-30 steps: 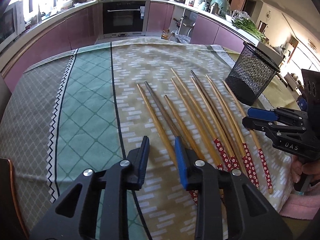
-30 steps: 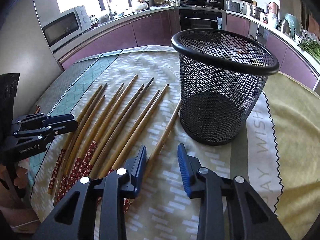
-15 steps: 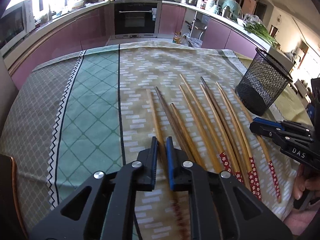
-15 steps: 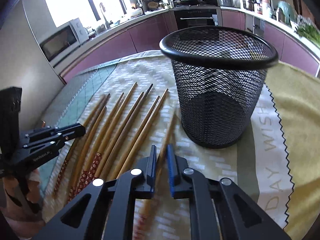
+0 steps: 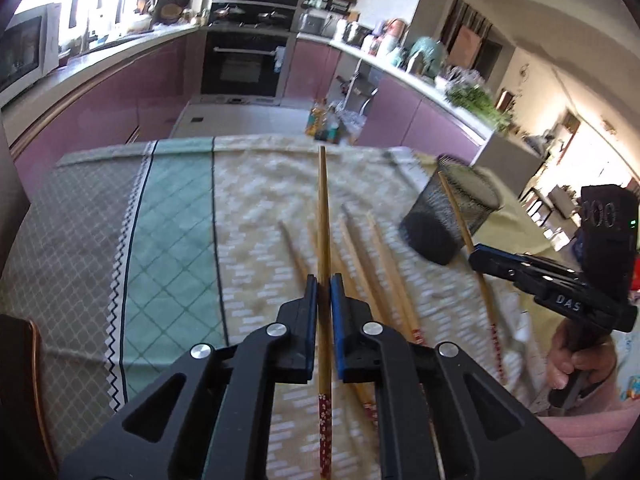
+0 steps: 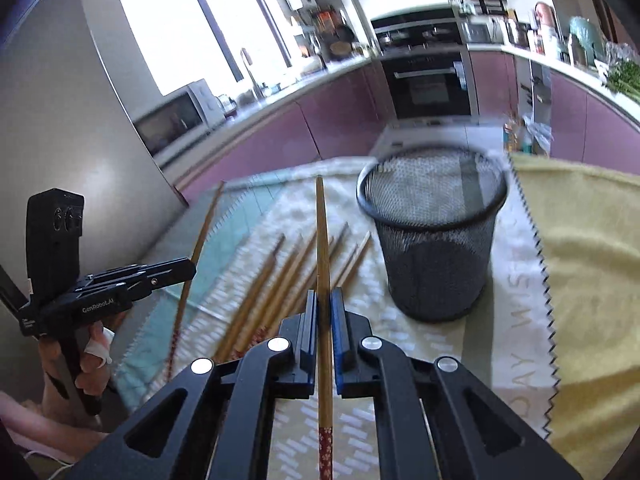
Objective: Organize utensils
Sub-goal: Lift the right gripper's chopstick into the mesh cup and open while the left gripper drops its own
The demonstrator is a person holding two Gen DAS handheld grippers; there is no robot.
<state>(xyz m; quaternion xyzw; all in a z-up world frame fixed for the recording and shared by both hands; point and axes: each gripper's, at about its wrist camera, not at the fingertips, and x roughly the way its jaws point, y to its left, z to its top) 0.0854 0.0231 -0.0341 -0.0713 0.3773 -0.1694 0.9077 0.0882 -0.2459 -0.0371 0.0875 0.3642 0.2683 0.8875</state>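
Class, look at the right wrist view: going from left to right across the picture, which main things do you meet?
Left tool → its chopstick → chopsticks lying on the cloth → right tool's chopstick → mesh basket → yellow cloth.

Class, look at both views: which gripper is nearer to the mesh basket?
Right. The right gripper, shut on a chopstick, hangs just beside the mesh basket. The left gripper is farther, beyond the row of chopsticks.

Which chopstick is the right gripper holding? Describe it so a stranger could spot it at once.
Start at the black mesh basket on the patterned tablecloth. Left of it a row of chopsticks lies flat. The one you want, the held chopstick, is clamped in the right gripper, its tip pointing away, its red flowered end nearest the camera.
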